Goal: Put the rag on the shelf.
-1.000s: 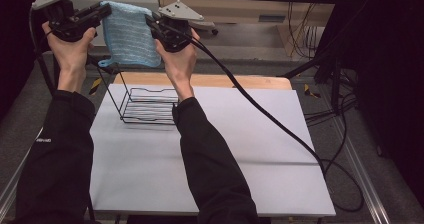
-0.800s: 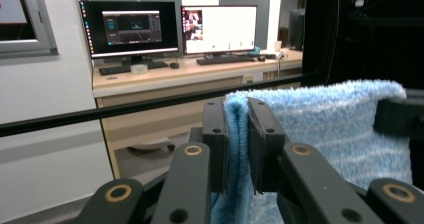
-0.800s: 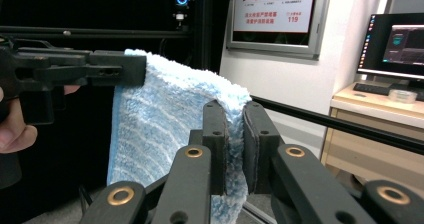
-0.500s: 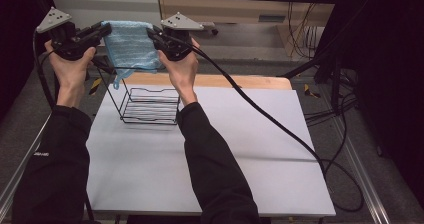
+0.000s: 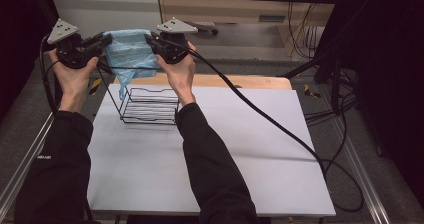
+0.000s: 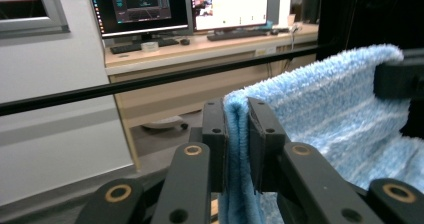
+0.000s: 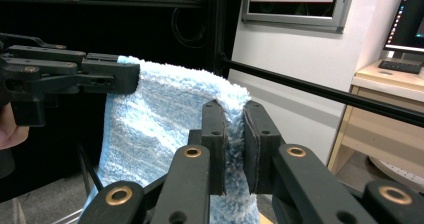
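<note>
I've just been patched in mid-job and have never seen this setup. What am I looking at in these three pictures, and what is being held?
No robot arm here: a person holds a hand-held gripper in each hand. The high view looks down from above the person's side of the table. The other two pictures come from cameras riding on the grippers, looking along their black fingers.

The left gripper and right gripper each pinch an upper corner of a blue towel, so it hangs stretched between them, above the table's far left. A black wire basket stands on the white table just below it. Both grippers are shut on the towel.
</note>
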